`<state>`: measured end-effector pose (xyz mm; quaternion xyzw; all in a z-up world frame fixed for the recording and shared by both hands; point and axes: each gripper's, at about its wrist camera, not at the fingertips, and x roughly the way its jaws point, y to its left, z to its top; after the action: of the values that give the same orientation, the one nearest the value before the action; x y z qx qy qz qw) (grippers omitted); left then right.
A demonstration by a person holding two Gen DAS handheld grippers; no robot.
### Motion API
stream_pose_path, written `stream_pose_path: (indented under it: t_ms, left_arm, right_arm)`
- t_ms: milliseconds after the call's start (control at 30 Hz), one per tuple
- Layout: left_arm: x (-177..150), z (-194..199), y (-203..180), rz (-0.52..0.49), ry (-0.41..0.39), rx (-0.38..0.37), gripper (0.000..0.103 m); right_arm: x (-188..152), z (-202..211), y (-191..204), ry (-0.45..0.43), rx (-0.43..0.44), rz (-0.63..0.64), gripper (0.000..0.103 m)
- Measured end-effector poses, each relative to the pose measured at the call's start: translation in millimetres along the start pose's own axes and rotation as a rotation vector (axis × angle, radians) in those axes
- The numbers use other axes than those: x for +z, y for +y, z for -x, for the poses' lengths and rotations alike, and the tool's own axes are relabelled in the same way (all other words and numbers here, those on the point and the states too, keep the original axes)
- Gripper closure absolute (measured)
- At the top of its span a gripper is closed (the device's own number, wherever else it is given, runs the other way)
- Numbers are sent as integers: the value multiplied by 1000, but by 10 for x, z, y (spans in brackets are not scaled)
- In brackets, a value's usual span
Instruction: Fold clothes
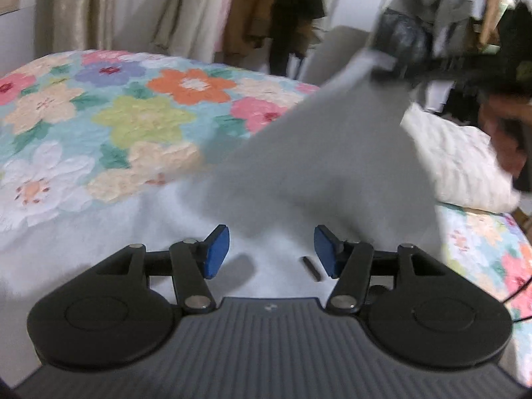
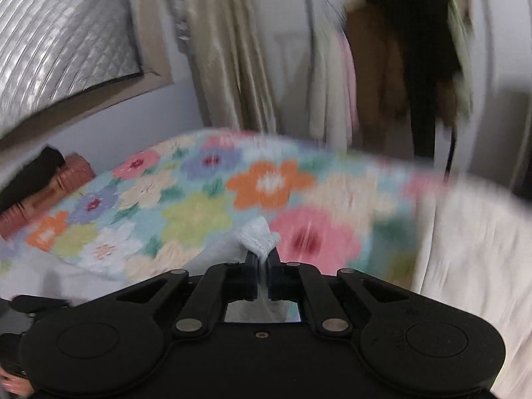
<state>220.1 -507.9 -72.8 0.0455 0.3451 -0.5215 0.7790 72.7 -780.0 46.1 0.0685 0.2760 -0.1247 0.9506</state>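
A pale blue-white garment (image 1: 299, 166) lies on the flowered bedspread (image 1: 133, 109) and rises in a stretched sheet to the upper right. There my right gripper (image 1: 382, 61) holds its edge, lifted above the bed. In the right wrist view the right gripper (image 2: 262, 259) is shut on a knitted white hem (image 2: 257, 236) of the garment, which sticks out past the fingertips. My left gripper (image 1: 271, 251) is open with blue pads (image 1: 217, 249), low over the flat part of the garment and holding nothing. A small dark tab (image 1: 312, 268) lies on the cloth between its fingers.
A white pillow (image 1: 465, 163) lies at the right of the bed. Clothes hang on a rack (image 1: 266, 16) behind the bed, beside beige curtains (image 2: 229, 50). Dark and rust-coloured folded items (image 2: 43, 183) sit at the bed's far left by the wall.
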Motion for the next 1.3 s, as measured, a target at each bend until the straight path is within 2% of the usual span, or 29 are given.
stream_pose_path:
  t_ms: [33,100,167,267,300,367,400,433,467,600,700,767,833,900,1033,1100,1133,1167,1200,1267,1300]
  left_arm:
    - [-6,-30,50,11,4,12,47]
    - [-20,-21,124,17,2,49,47]
    - [-44,11,186,19,-4,89,47]
    - [-70,59,278,26,-6,127,46]
    - [-65,69,309,28,-4,133,46]
    - [-39,85,375,35,5,146,45]
    - [-33,102,399,42,5,151,45]
    - [-30,126,415,53,2,152,44]
    - [-27,150,432,63,-1,153,43]
    - [-60,147,468,110,3,121,41]
    - [-93,43,453,128,30,124,41]
    - [-83,-28,421,102,66,152,41]
    - [-38,-54,399,66,87,208,41]
    - [5,-59,405,55,93,245,41]
    - [61,-60,554,127,92,199,41]
    - [62,-58,629,193,79,188,41]
    - [58,-56,664,228,72,185,41]
    - [55,-55,699,263,65,182,41]
    - [50,-41,720,286,58,179,41]
    - [39,54,726,287,36,174,41]
    - [31,123,732,282,18,175,41]
  right_arm:
    - [94,-20,50,-30,-21,51,97]
    - [269,-136,96,-43,-37,62,97]
    - [345,-298,160,-29,-88,94,97]
    - [310,-507,239,10,-175,148,96]
    - [279,-535,220,18,-207,128,95]
    - [214,-531,141,20,-264,61,70]
    - [180,-499,82,13,-288,15,65]
    - [140,-451,-10,-2,-287,-48,55]
    - [87,-413,-107,0,-268,-116,51]
    - [-304,-385,-527,123,-67,-448,49]
    - [-623,-484,-648,250,-3,-595,44]
    - [-815,-545,-685,296,11,-693,43]
    - [-1005,-587,-774,294,29,-870,39]
    - [-1121,-642,-772,284,53,-973,35]
    - [-1133,-829,-735,230,51,-1019,30]
    - [-1027,-983,-696,166,76,-958,33]
    - [-952,-1075,-666,131,91,-909,53]
    - [-843,-1136,-598,127,94,-842,98]
    - [-732,-1194,-527,122,99,-773,98]
    - [-406,-1156,-285,51,203,-561,98]
    - [-221,-1091,-127,20,291,-420,98]
